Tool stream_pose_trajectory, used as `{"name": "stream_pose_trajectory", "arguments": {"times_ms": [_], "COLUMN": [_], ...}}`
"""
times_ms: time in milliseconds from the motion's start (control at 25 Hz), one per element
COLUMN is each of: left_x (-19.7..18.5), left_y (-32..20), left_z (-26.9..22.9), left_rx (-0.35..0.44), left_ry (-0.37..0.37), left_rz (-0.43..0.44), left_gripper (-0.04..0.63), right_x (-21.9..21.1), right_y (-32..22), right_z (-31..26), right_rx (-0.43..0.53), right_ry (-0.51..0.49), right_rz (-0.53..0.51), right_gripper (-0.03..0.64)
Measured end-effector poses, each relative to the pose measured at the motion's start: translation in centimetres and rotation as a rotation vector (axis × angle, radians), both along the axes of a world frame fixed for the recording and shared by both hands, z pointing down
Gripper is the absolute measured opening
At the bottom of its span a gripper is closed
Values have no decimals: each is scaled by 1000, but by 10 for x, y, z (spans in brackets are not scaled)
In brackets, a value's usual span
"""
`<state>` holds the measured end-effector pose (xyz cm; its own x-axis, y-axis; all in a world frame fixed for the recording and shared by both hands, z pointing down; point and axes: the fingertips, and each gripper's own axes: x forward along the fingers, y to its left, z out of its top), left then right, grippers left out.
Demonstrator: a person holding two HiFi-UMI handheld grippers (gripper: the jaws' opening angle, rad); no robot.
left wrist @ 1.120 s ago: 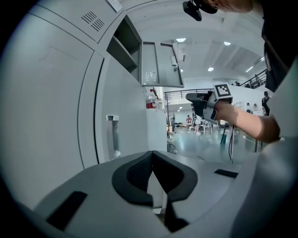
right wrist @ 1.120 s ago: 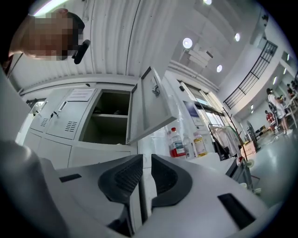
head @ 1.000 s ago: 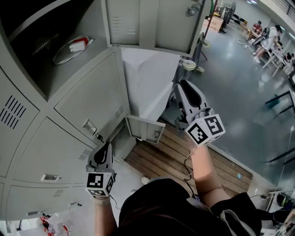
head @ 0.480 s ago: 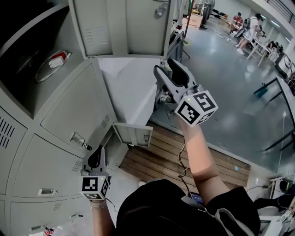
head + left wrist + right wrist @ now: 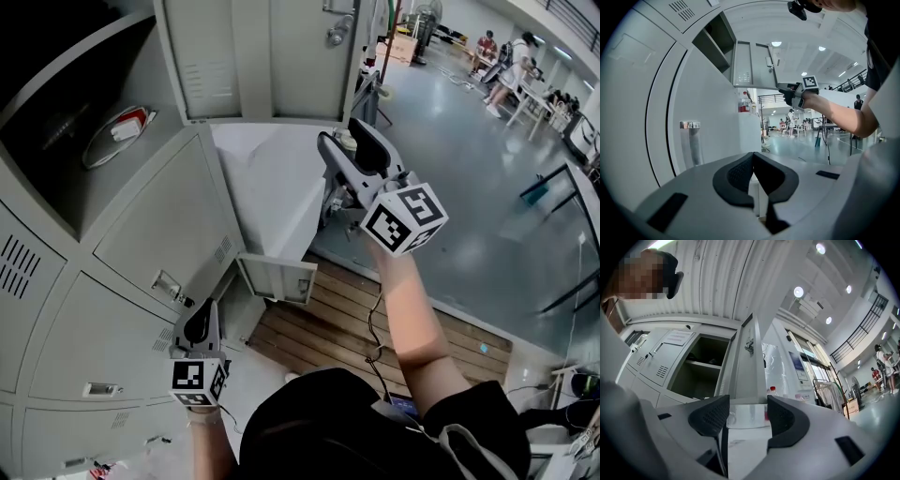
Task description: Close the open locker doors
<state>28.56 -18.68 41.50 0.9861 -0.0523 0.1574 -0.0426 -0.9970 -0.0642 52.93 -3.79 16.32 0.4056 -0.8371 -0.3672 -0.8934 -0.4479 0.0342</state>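
The upper locker door (image 5: 262, 56) hangs wide open beside its dark compartment (image 5: 66, 103), which holds a coiled cable and a red-and-white item (image 5: 127, 127). Lower down, a small locker door (image 5: 277, 278) stands ajar. My right gripper (image 5: 339, 133) is raised just below the upper door's free edge; its jaws have just been opening and nothing is between them. In the right gripper view (image 5: 747, 416) that door (image 5: 747, 357) shows edge-on straight ahead. My left gripper (image 5: 206, 309) is shut and empty, low by the closed locker fronts, its pads meeting (image 5: 753, 161).
A white cabinet (image 5: 281, 187) with a red-capped bottle (image 5: 772, 391) on top stands against the lockers, right of the open doors. Wooden slats (image 5: 328, 319) cover the floor below. People sit at tables (image 5: 511, 56) across the hall. A latch (image 5: 169, 286) sticks out from a closed door.
My right gripper has risen from beside the white cabinet toward the upper door and its jaws have spread apart. The left gripper has stayed where it was.
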Motion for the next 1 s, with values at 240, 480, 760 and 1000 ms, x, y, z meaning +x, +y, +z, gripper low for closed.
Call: {"name": "stream_pose_trajectory", "arguments": {"times_ms": [240, 480, 760, 1000], "left_x": [-8, -22, -45, -70], "left_y": [2, 3, 4, 2], "left_z": [3, 5, 4, 9], "left_rx": [-3, -13, -12, -23], "left_ry": [-4, -2, 7, 6], "left_rz": [9, 19, 43, 47], "left_gripper": [18, 18, 18, 18], "right_x": [-17, -43, -83, -128], "right_y": [5, 8, 11, 0], "right_z": [-2, -2, -2, -3], "right_rx": [33, 44, 51, 50], "right_ry": [-10, -12, -8, 9], "right_rz": [-19, -19, -28, -70], "right_gripper": [258, 236, 213, 198]}}
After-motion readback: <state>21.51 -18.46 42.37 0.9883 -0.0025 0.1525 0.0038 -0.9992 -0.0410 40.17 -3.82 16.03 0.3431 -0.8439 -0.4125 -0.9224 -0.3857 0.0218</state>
